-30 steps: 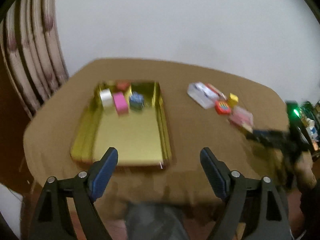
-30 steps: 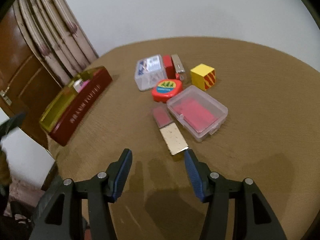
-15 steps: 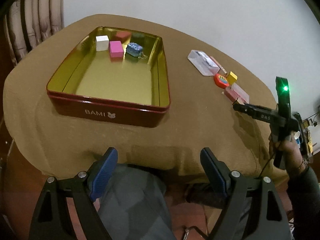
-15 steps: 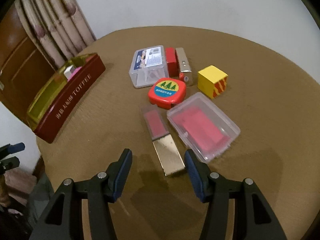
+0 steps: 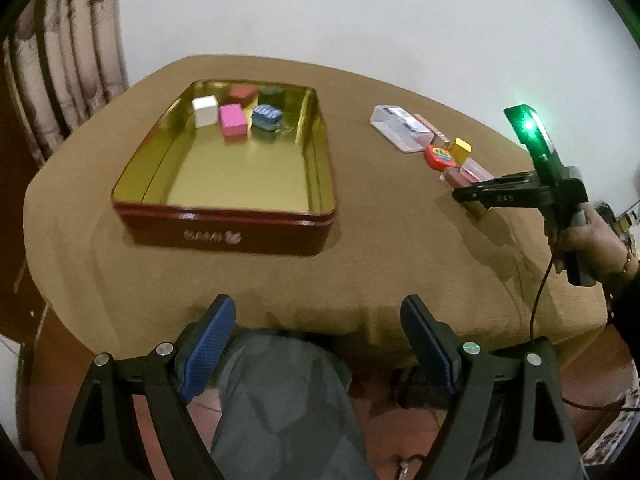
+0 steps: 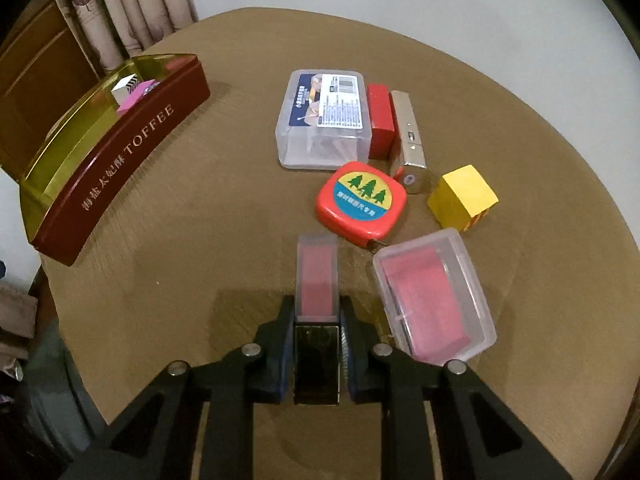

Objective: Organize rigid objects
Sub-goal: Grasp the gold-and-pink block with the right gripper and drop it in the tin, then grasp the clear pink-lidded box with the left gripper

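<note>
We see a tan table cover [image 6: 208,208] under a tin [image 6: 120,152] that is dark red outside with pale lettering and gold inside, holding a white block [image 5: 205,110], a pink block [image 5: 232,120] and a blue patterned piece [image 5: 266,117]. Our tape measure [image 6: 362,199] is orange-red with green trees on a yellow and blue disc, beside a yellow cube [image 6: 464,196] with red stripes, a red block [image 6: 380,120] and a silver bar [image 6: 408,140]. The clear case [image 6: 434,300] and the slim case [image 6: 317,276] both show pink-red inside.

Both wrist views look steeply down, sharing the red tin [image 5: 224,232] and table [image 6: 224,240].
</note>
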